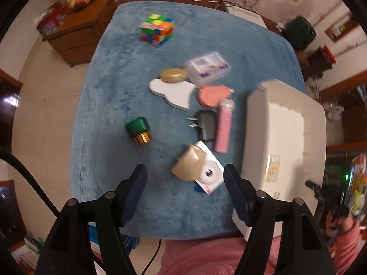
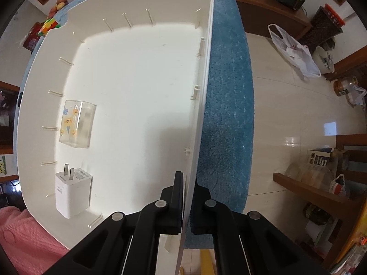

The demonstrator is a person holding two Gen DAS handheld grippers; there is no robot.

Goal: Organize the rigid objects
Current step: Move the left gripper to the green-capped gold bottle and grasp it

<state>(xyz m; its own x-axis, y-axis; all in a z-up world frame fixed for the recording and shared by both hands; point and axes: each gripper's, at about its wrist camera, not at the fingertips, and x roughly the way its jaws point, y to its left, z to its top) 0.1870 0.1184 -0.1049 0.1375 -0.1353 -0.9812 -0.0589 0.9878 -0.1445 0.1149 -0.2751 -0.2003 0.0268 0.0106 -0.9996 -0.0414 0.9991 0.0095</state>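
Tool on the right (image 2: 187,202) pinches the white bin (image 2: 137,80) wall, steadying it on the blue surface (image 1: 110,91), while the left tool (image 1: 185,194) hangs open above the tape dispenser (image 1: 199,166), probably the next pick, needing descent and closure.

left wrist: high, looking down over the blue surface (image 1: 119,96) | right wrist: close, down into the white bin (image 2: 137,80) | shared: bin, surface's right edge

Counting now: one white bin (image 2: 201,73) sitting on the blue cloth, holding two things, one white charger (image 2: 72,194) and one clear printed box (image 2: 76,123). Outside it, one black charger (image 1: 205,126), one colour cube (image 1: 157,30), one pink tube (image 1: 223,128).
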